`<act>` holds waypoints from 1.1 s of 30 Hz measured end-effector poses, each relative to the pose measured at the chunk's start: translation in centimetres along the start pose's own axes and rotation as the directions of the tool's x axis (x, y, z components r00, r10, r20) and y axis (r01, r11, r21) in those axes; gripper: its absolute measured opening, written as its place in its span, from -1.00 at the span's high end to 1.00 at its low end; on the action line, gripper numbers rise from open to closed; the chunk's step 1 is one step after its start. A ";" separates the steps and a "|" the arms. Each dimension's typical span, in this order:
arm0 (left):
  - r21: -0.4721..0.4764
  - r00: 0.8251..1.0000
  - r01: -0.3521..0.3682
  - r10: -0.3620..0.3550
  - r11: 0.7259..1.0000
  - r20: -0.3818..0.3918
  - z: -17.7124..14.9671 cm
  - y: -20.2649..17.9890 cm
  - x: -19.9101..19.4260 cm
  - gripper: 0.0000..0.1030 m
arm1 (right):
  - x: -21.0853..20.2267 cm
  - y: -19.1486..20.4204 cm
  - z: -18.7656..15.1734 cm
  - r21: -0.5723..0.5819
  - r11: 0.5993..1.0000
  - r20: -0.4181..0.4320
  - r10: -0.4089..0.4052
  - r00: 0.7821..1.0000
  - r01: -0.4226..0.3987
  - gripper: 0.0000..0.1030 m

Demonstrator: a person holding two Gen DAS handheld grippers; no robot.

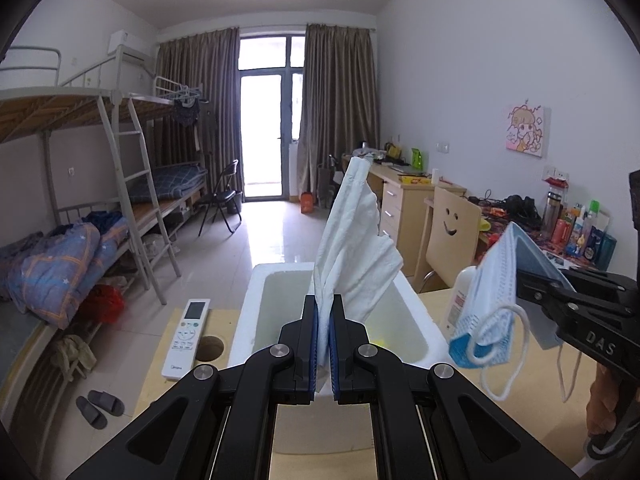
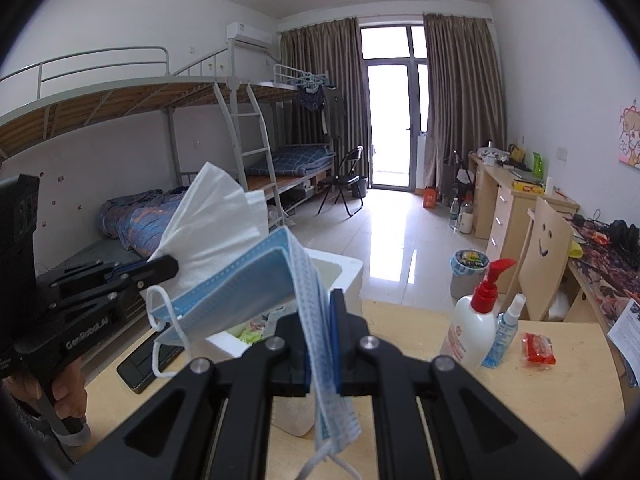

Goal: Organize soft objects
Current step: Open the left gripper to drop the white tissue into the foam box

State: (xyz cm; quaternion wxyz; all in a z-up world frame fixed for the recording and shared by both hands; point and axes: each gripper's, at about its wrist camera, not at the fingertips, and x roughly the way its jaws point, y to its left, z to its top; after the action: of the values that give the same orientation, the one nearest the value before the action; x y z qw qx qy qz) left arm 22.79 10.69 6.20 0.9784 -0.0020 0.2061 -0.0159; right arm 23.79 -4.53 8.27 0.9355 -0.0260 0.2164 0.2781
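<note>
White tissue (image 1: 360,240), pale blue pleated mask (image 2: 256,284), white box (image 1: 256,312), black hand-held grippers, red-capped white bottle (image 2: 474,330).

We are looking into a shared dormitory room. Along one wall stands a grey metal bunk bed with bare wooden slats on top (image 2: 120,96) and a slanted metal ladder (image 2: 252,136); a rumpled blue and orange quilt (image 1: 60,264) lies on the lower bunk. Brown floor-length curtains (image 2: 460,100) frame a glass balcony door (image 2: 390,120), and a white wall air conditioner (image 2: 248,34) hangs near the ceiling. Opposite, a row of pale wooden benches with drawers (image 2: 504,200) carries clutter, beside a pale wooden chair with a smiling face cut into its back (image 1: 452,224). A pair of grey slippers (image 1: 100,406) sits on the glossy tiled floor (image 1: 272,232).
</note>
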 end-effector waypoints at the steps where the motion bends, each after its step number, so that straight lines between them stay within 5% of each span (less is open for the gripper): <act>1: 0.000 1.000 -0.002 0.002 1.000 -0.002 0.1 0.0 0.2 0.90 | 0.1 0.0 0.0 0.000 1.000 -0.002 0.000 1.000 0.000 0.80; 19: 0.009 0.995 -0.004 0.005 1.000 -0.100 0.5 -0.3 4.7 0.86 | 1.1 -0.6 0.2 0.022 1.000 -0.024 -0.017 1.000 0.018 0.80; 22: 0.007 0.995 -0.014 0.015 1.000 -0.103 0.4 -0.2 5.0 0.39 | 1.1 -0.7 0.4 0.027 0.999 -0.024 -0.021 0.999 0.022 0.80; 24: 0.016 0.994 -0.018 0.019 1.000 -0.104 0.4 -0.3 5.0 -0.48 | 1.0 -0.6 0.4 0.028 0.999 -0.021 -0.025 0.999 0.025 0.80; 29: 0.014 0.997 -0.056 0.056 0.998 -0.045 0.7 -0.1 3.7 -0.92 | 0.3 -0.5 0.6 0.029 0.999 -0.009 -0.033 0.999 0.033 0.80; 33: 0.003 0.998 -0.066 0.066 0.998 -0.018 0.8 0.4 2.5 -0.94 | 0.0 -0.3 0.6 0.025 0.999 -0.004 -0.040 0.999 0.040 0.80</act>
State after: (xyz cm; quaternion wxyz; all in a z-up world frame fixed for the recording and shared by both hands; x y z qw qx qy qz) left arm 25.45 11.02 5.91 0.9765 0.0060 0.2150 0.0161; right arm 24.13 -4.70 8.78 0.9407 -0.0190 0.2210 0.2565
